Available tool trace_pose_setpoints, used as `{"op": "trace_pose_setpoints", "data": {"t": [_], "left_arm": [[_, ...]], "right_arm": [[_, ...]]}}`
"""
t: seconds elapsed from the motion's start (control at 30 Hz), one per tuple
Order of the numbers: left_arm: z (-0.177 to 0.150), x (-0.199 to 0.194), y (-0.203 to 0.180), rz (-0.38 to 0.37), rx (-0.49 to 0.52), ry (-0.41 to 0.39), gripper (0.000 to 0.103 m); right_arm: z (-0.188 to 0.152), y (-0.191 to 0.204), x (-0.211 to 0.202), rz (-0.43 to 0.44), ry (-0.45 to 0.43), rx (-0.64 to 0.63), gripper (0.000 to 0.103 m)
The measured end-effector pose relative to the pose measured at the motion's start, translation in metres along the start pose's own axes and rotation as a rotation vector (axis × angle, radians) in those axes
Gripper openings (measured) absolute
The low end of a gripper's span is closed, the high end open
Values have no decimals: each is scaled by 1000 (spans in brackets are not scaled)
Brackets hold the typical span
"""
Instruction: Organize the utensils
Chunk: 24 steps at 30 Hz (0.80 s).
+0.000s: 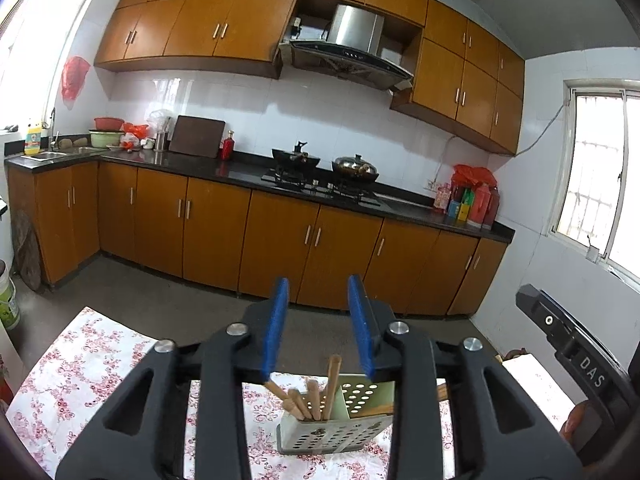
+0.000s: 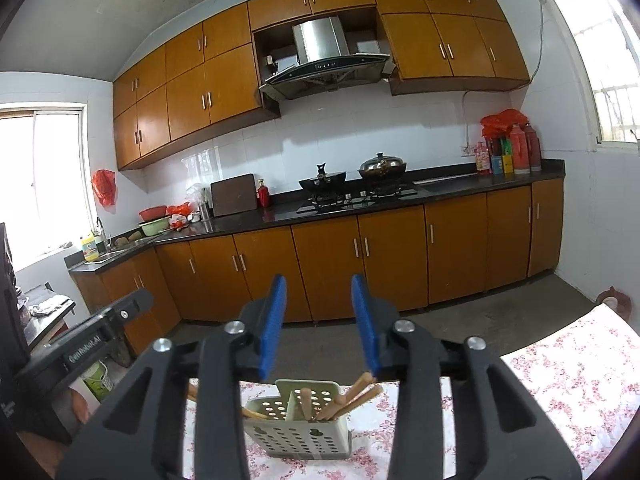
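A pale perforated utensil holder (image 1: 332,436) stands on the flowered tablecloth (image 1: 80,364), with several wooden chopsticks (image 1: 316,398) upright in it. My left gripper (image 1: 318,292) hovers just above and in front of it, blue pads apart, nothing between them. In the right wrist view the same holder (image 2: 300,436) sits below my right gripper (image 2: 319,292), which is also open and empty. There the chopsticks (image 2: 352,398) lean to the right, and one more lies in the left compartment.
The right gripper's black body (image 1: 576,356) shows at the right edge, the left gripper's body (image 2: 92,340) at the left. Beyond the table (image 2: 572,364) lies bare floor, then brown cabinets, a stove with two pans (image 2: 352,178) and a sink (image 1: 52,154).
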State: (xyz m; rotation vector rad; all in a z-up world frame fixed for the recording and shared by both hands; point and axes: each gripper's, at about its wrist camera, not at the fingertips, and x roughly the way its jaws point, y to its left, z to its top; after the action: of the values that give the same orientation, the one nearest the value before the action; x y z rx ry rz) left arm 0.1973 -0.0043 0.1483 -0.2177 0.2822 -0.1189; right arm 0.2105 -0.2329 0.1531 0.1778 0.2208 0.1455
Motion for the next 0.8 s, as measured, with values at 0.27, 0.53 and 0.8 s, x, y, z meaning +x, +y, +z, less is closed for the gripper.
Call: {"op": "trace_pose_setpoints", "data": {"t": [0.27, 0.53, 0.8], "left_arm": [[3, -31, 11, 15, 10, -25, 39], [-21, -81, 27, 68, 116, -73, 77], [-56, -119, 26, 91, 197, -109, 101]], "right_arm": [[-5, -3, -39, -14, -18, -10, 56], [-34, 3, -89, -20, -35, -58, 99], [-75, 15, -123, -87, -5, -97, 99]]}}
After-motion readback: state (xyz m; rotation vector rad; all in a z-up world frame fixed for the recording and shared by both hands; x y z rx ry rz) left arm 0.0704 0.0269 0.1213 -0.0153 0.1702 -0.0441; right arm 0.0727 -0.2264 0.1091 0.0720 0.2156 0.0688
